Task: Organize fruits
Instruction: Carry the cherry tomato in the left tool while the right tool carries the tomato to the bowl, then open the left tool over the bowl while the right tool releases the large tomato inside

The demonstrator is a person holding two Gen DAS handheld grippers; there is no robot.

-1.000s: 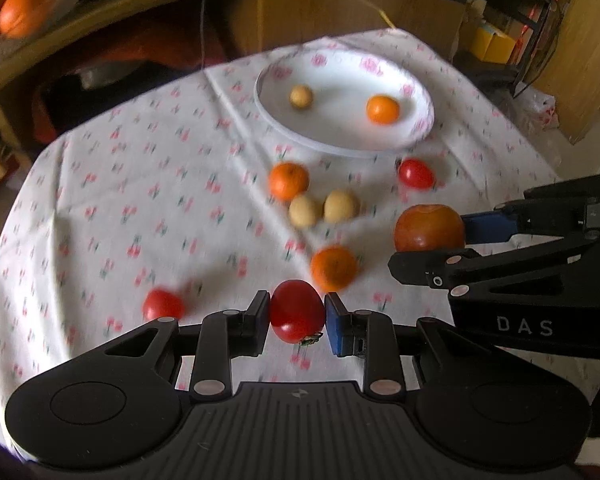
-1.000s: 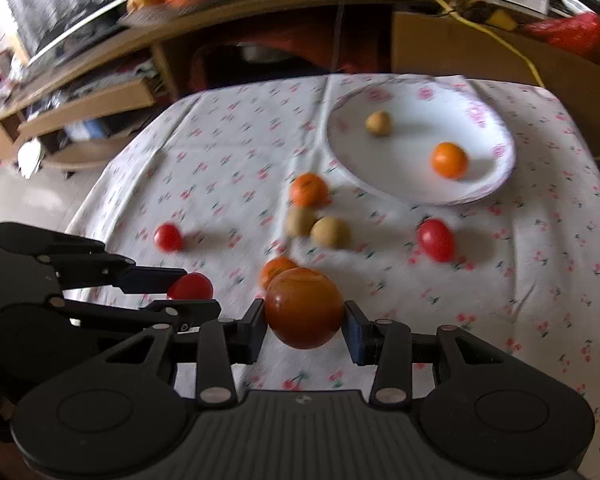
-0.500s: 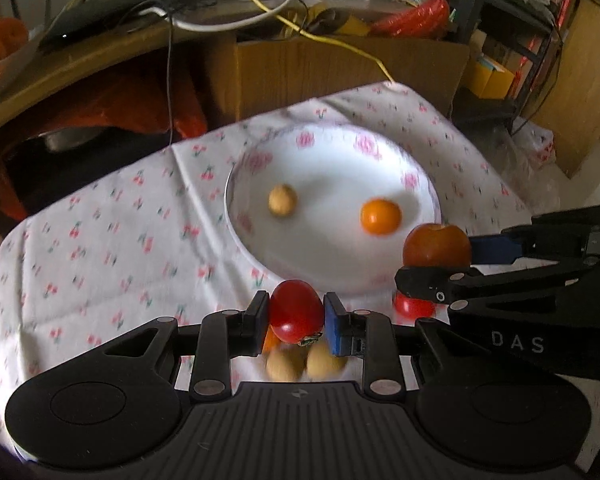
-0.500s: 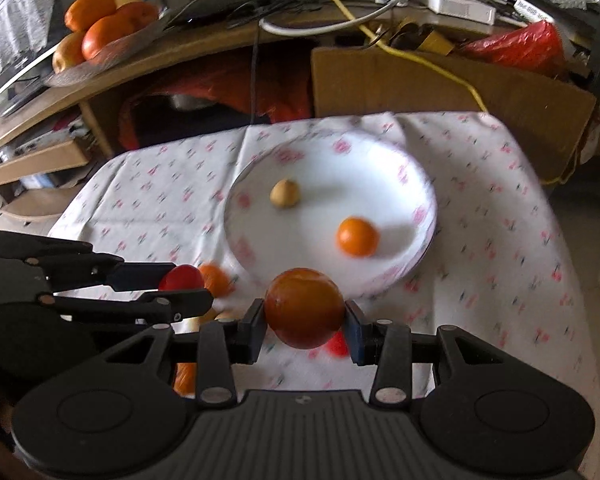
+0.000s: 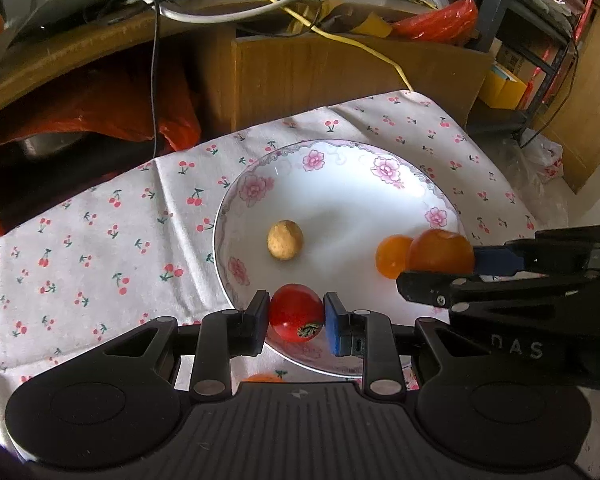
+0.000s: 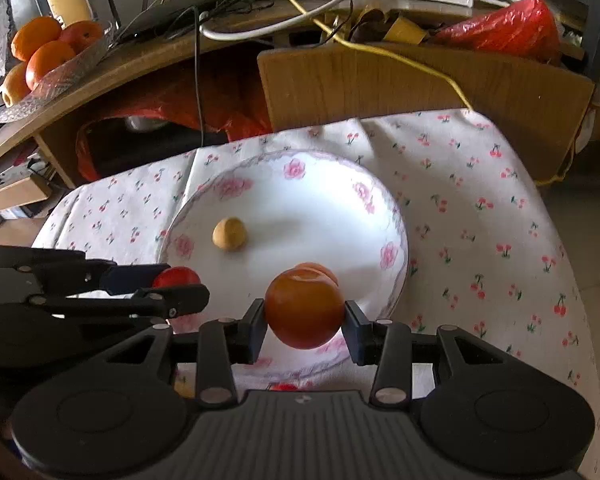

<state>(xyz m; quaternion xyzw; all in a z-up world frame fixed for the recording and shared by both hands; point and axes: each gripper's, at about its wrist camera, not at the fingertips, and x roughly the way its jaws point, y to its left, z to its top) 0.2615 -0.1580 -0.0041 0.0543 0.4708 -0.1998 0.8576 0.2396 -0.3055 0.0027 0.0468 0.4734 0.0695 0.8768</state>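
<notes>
Red tomato [image 5: 296, 312], small and shiny, pinched snug between the fingers [image 5: 256, 320] of the left gripper [image 5: 296, 320]. Hanging just over the near edge of the plate [image 5: 332, 143], not yet down on it.

Beside it, to the right: big orange-red fruit [image 6: 303, 308], round and smooth, squeezed between the fingers [image 6: 254, 328] of the right gripper [image 6: 305, 320]. Also up in the air, over the near part of the plate.

Peeking out low by the grippers, on the cherry tablecloth [image 5: 100, 240] that covers the bench: a bit of orange fruit [image 5: 260, 378] and a bit of red fruit [image 6: 284, 386]. More picking up left to do, most likely.

A little farther, inside the white flower plate: one small orange [image 5: 392, 256], partly hidden behind the big fruit, and one little tan round fruit [image 5: 285, 240] nearer the middle.

Step in hand, by the look of it: carrying two fruits to the plate, one in each gripper.

Next move, probably: go down gently until each fruit is close to the plate, then open the fingers slowly. Best to aim for bare white spots, away from the small orange. Round fruits roll easily, so no dropping from high up.

Far at the back: a glass dish of oranges [image 6: 48, 52] on a wooden shelf, a yellow cable [image 6: 380, 48] and a red plastic bag [image 6: 512, 28].
</notes>
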